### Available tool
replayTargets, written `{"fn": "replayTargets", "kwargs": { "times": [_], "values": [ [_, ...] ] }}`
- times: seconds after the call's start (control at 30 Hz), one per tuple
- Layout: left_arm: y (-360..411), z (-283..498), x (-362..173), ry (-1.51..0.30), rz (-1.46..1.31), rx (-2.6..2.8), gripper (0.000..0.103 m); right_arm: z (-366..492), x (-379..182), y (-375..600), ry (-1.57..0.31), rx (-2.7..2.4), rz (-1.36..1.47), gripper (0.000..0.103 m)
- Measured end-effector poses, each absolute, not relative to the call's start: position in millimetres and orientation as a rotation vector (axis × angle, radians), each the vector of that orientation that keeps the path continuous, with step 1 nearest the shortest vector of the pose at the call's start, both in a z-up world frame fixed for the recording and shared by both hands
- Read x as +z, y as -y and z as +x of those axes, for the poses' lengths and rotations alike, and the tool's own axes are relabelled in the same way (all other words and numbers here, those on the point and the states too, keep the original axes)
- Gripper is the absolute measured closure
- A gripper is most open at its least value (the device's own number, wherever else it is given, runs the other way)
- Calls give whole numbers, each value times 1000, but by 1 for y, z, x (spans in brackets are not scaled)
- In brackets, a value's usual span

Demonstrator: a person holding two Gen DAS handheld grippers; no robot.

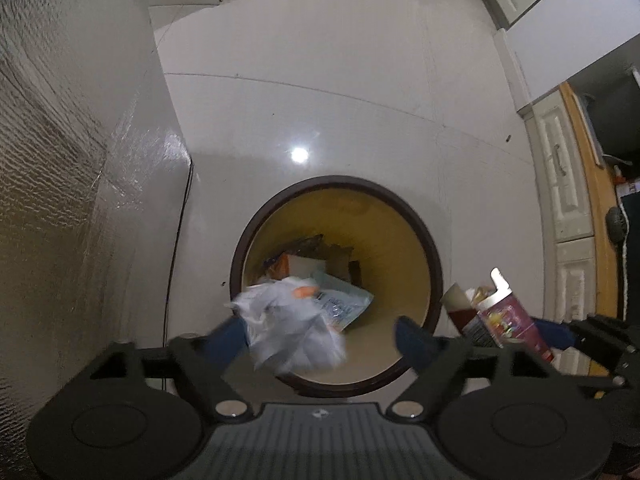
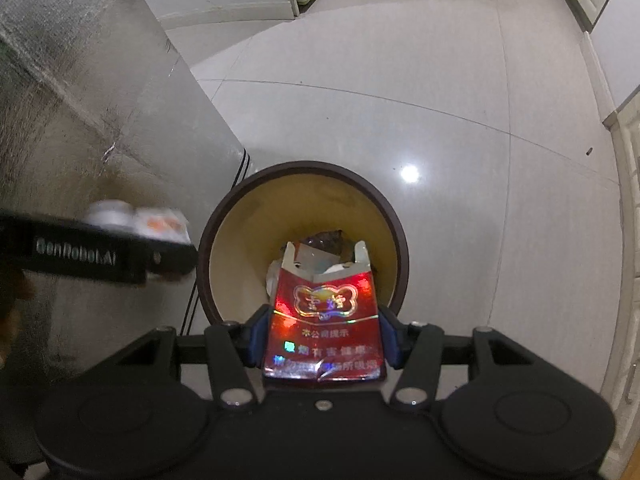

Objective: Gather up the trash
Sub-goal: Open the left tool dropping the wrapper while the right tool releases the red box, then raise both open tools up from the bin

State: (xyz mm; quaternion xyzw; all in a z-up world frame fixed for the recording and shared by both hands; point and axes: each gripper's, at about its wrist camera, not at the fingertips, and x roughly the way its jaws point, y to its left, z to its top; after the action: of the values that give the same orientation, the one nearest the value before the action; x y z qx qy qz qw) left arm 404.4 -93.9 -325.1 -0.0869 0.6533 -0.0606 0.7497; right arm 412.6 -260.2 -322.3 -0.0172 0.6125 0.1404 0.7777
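Note:
A round bin [image 1: 340, 179] with a dark brown rim and a yellow inside stands on the floor below both grippers, with paper and wrappers in it. My left gripper [image 1: 320, 332] hangs over its near rim with the jaws wide apart. Between them is a blurred, crumpled white wrapper [image 1: 288, 320], close to the left finger [image 1: 226, 340] and clear of the right one. My right gripper [image 2: 323, 320] is shut on an opened red cigarette pack [image 2: 324, 320], held over the bin [image 2: 304, 166]. The pack [image 1: 504, 320] also shows at the right of the left wrist view.
A silver, foil-textured cabinet side [image 1: 80, 160] rises close on the left, with a black cable [image 1: 178, 240] running down beside it. White floor tiles [image 1: 340, 80] stretch beyond the bin. White drawer fronts [image 1: 560, 184] and a wooden edge [image 1: 596, 208] are on the right.

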Motion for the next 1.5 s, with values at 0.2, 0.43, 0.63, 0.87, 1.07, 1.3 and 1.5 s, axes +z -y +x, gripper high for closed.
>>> {"fn": "replayTargets", "kwargs": {
  "times": [0.2, 0.43, 0.63, 0.87, 1.07, 1.3, 1.5],
  "values": [
    [93, 406, -329, -1441, -153, -83, 12, 416, -324, 265, -1322, 301, -16, 47],
    [88, 405, -327, -1437, -81, -29, 2, 418, -316, 274, -1256, 329, 77, 47],
    [87, 405, -329, -1450, -37, -13, 0, 418, -303, 278, -1160, 312, 135, 10],
    [91, 404, -328, -1465, 5, -21, 0, 416, -304, 280, -1179, 284, 75, 0],
    [92, 400, -325, -1466, 16, -36, 0, 410, -302, 283, -1202, 270, 44, 0],
    [90, 394, -305, -1434, -5, -46, 0, 406, -292, 291, -1200, 240, 56, 0],
    [92, 385, -282, -1390, -14, -67, 0, 398, -277, 293, -1194, 245, 82, 0]
  ]
}}
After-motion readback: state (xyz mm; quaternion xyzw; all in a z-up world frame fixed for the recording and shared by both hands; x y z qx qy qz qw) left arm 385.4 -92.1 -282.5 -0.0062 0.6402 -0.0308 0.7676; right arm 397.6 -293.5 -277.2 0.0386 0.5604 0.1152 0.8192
